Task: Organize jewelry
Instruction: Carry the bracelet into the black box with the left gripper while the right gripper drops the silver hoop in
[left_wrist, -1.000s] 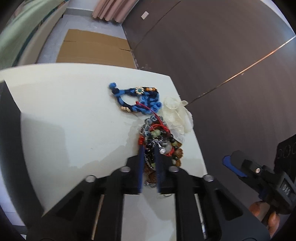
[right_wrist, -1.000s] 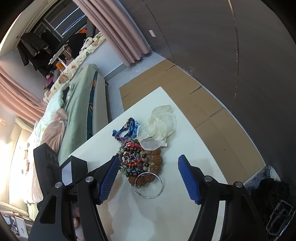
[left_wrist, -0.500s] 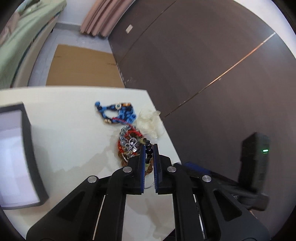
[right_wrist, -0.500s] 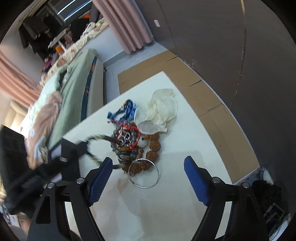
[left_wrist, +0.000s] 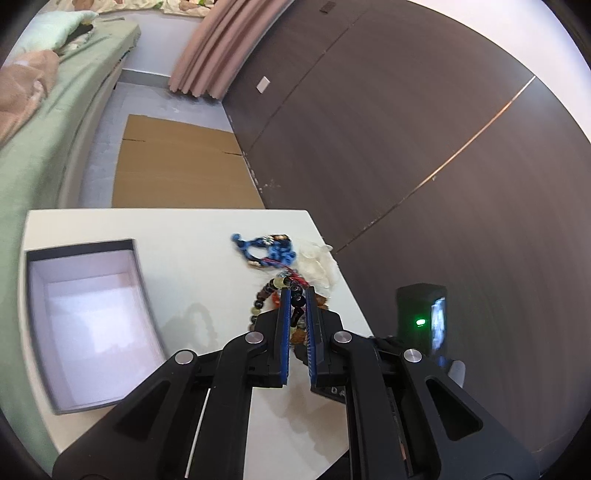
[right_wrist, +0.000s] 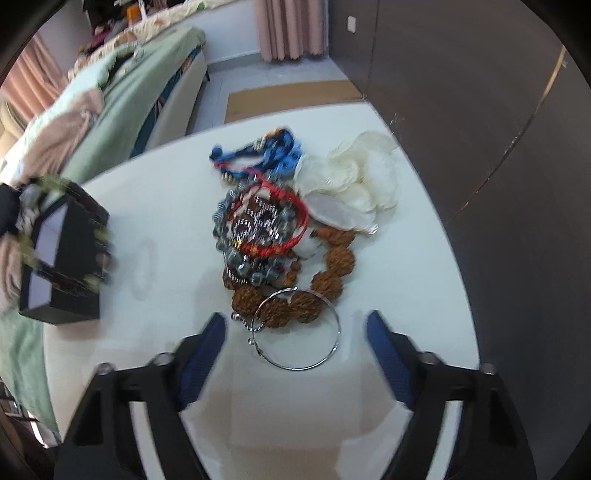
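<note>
My left gripper is shut on a beaded bracelet of dark and pale green beads and holds it hanging above the white table. An open black box with a white lining lies to its left; it also shows in the right wrist view. My right gripper is open and empty above a silver bangle. Beyond the bangle lies the jewelry pile: a red cord bracelet, grey beads, brown seed beads, a blue braided bracelet and a pale shell piece.
The table's right edge runs close to a dark wooden wall. A green bed stands to the left. Cardboard sheets lie on the floor behind the table. A black device with a green light sits on the right gripper.
My left gripper has lifted the beaded bracelet out of the pile and swung left toward the box. My right gripper has come closer over the silver bangle.
</note>
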